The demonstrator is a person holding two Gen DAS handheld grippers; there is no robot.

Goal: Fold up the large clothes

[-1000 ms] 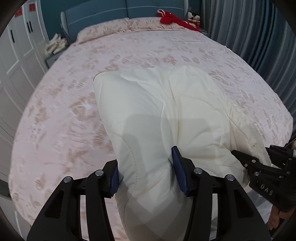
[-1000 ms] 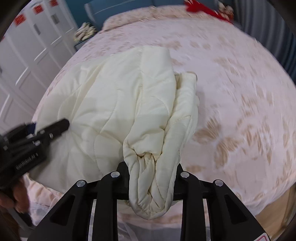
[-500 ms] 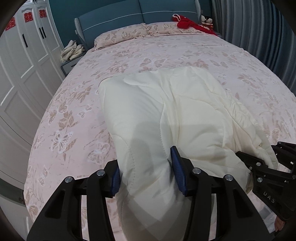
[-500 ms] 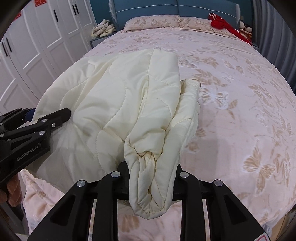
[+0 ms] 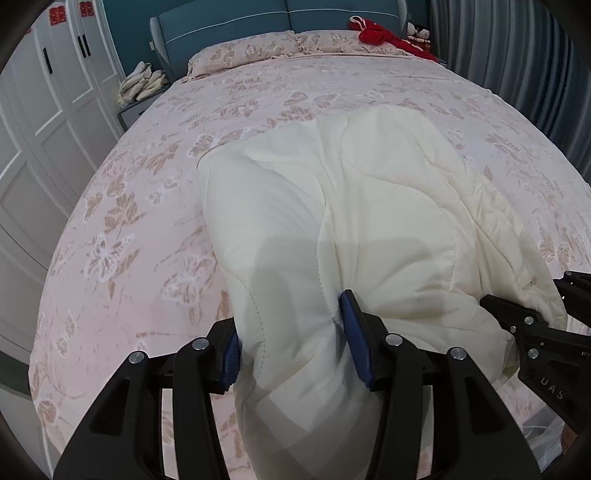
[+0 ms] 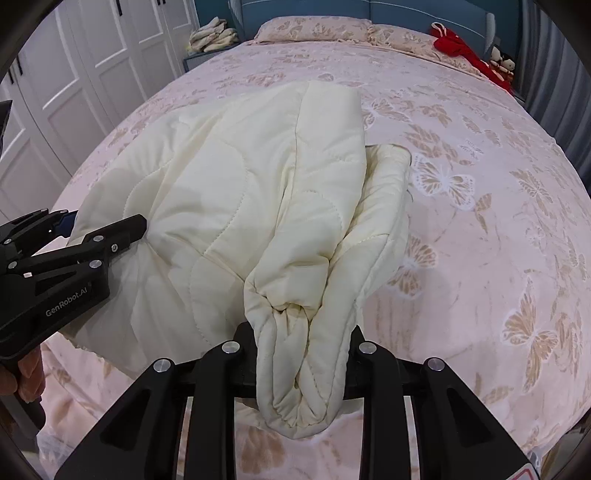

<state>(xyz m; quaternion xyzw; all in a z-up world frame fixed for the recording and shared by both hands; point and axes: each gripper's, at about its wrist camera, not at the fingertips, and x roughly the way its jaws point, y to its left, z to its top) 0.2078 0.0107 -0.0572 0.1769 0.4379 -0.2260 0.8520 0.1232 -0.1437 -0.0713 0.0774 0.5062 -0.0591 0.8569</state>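
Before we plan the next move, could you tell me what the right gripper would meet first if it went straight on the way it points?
The cream quilted garment already clamped in the right gripper; past that bunched fabric, probably the pink floral bedspread.

1. A wide bed (image 5: 155,229) fills the room, spread with a pink cover printed with butterflies.
2. Two matching pillows (image 5: 243,55) lie against a padded blue headboard (image 5: 229,22), and the wall behind it is dark teal.
3. White panelled wardrobe doors (image 5: 44,122) run along one side.
4. Grey pleated curtains (image 5: 517,55) hang on the other side.
5. A low bedside cabinet (image 6: 195,61) stands beside the headboard.
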